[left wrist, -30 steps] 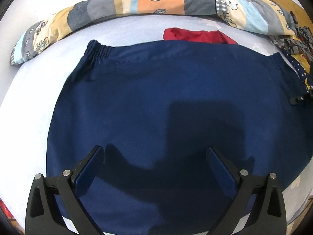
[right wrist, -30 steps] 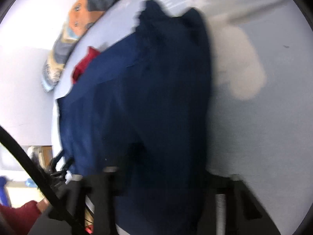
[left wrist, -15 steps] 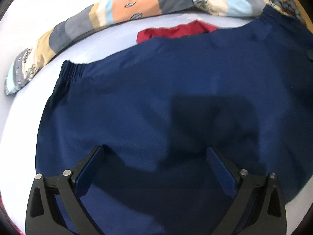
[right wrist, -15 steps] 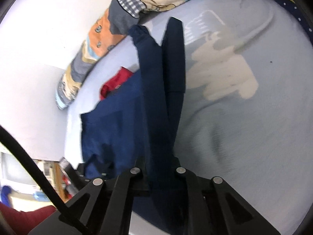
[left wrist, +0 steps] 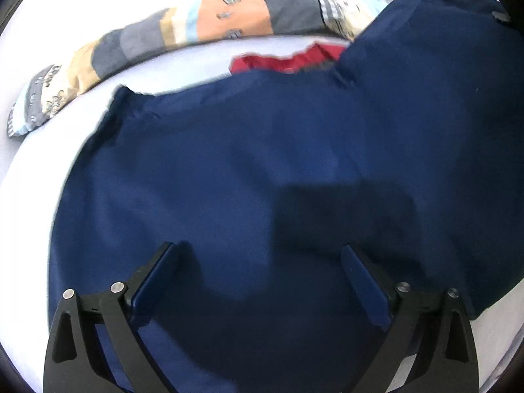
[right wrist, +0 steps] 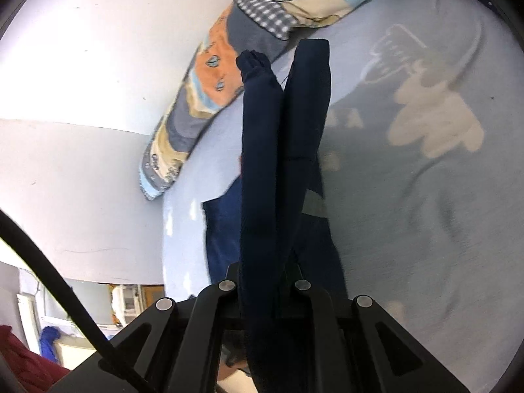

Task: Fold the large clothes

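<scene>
Two grippers, two jobs — our right gripper [right wrist: 265,281] pinches the navy garment [left wrist: 262,170] spread on the bed [right wrist: 425,213], lifting its edge; left gripper [left wrist: 258,262] hovers wide. We should carry toward nine o'clock, keeping the fold taut.

patchwork bolster [left wrist: 209,32] along wall, red cloth [left wrist: 281,62] beside

Navy garment [left wrist: 262,170] on pale-blue bed [right wrist: 409,229]

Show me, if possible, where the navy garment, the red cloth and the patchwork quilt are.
navy garment [left wrist: 262,170], left wrist view: middle of its flat spread fabric.
red cloth [left wrist: 281,62], left wrist view: the strip showing beyond the garment's far edge.
patchwork quilt [left wrist: 226,19], left wrist view: its orange patch.
</scene>
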